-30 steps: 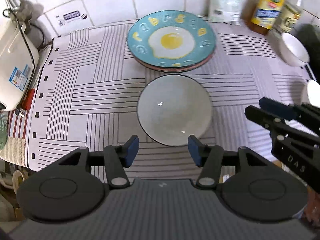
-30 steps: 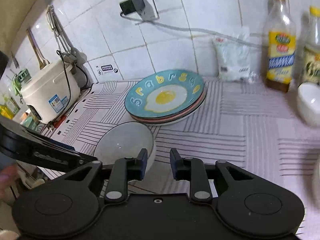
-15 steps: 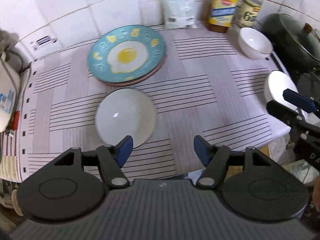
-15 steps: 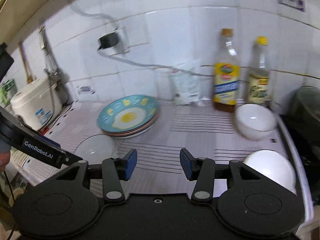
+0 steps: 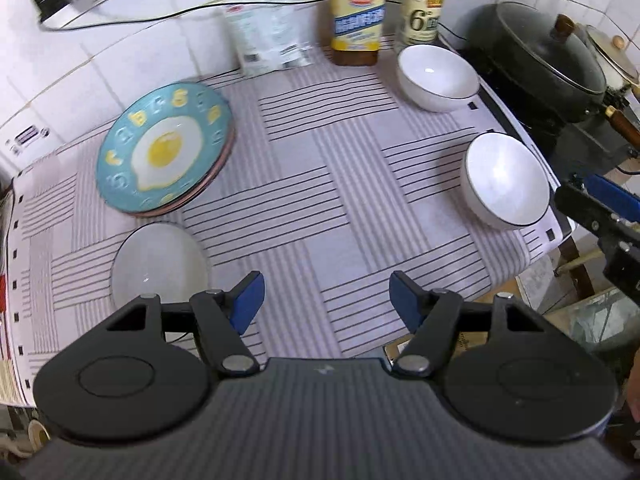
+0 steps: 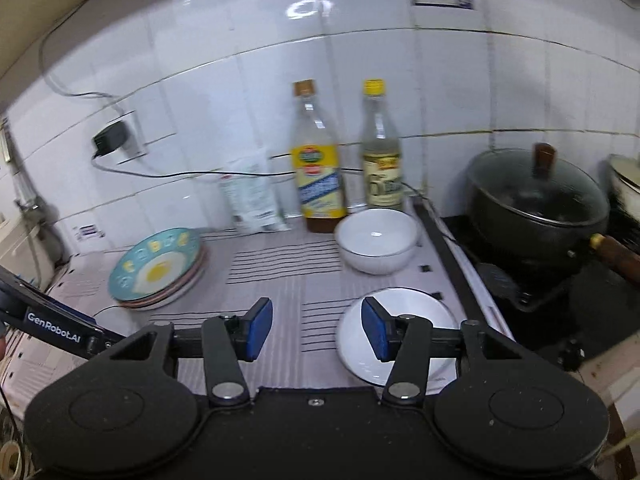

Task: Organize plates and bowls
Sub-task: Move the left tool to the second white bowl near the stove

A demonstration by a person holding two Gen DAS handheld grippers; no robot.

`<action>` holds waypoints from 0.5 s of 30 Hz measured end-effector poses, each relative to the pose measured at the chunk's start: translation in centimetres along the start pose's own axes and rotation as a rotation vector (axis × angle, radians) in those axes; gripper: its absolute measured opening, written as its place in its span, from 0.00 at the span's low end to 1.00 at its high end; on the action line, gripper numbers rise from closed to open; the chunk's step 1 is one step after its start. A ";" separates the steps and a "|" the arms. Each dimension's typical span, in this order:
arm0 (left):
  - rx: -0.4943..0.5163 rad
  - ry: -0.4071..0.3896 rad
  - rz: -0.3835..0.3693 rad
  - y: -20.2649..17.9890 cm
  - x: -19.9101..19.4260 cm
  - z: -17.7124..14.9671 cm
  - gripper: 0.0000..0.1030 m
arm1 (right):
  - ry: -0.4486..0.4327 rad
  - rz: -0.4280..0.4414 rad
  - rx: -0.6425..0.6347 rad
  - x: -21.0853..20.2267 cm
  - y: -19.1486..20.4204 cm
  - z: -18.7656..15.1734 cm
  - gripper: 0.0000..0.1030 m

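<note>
Three white bowls are sitting apart on the striped surface [image 5: 320, 184]: a near-left bowl [image 5: 158, 268] just in front of the stacked plates [image 5: 164, 148], a back bowl [image 6: 376, 240] beside the two bottles [image 6: 320, 176], and a near-right bowl [image 6: 400, 332] lying close to the surface's right edge next to the black pot [image 6: 536, 200]. The left tongs [image 5: 326, 300] are hovering wide open and holding nothing, over bare cloth between the near-left bowl and the near-right one. The right tongs [image 6: 318, 330] are also gaping empty, with the near-right bowl showing just behind the right pad. Judging from this, the next grab is likely aiming at that near-right bowl, and the risks are lying there: a pad nudging its rim could be pushing it off the edge toward the stove, a shallow pinch on smooth glazed ware could be slipping mid-carry, and reaching for the back bowl could be knocking over a bottle standing just behind it
</note>
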State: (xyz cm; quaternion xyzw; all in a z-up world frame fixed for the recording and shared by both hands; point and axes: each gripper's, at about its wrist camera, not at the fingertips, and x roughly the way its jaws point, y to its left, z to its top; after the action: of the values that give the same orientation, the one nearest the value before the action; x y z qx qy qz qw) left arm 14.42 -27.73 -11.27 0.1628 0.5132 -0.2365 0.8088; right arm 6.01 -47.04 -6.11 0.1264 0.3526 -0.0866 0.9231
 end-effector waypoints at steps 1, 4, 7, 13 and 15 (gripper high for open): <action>0.007 0.000 -0.002 -0.5 0.2 0.2 0.66 | -0.003 -0.014 0.010 0.0 -0.4 -0.2 0.56; 0.025 0.009 -0.011 -1.8 1.1 0.8 0.66 | -0.012 -0.053 0.037 0.2 -1.5 -0.8 0.59; 0.040 0.011 -0.018 -3.1 2.1 1.5 0.66 | -0.020 -0.092 0.064 0.6 -2.4 -1.6 0.63; 0.063 0.002 -0.033 -5.2 3.9 2.9 0.66 | -0.023 -0.158 0.166 2.3 -4.7 -3.1 0.63; 0.063 0.002 -0.039 -5.7 4.5 3.4 0.66 | -0.022 -0.170 0.193 2.8 -5.5 -3.6 0.63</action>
State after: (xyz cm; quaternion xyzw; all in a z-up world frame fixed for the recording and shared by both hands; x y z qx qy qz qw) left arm 15.47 -35.20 -14.05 0.1782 0.5093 -0.2682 0.7981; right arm 4.45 -51.38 -11.56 0.1832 0.3421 -0.1995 0.8998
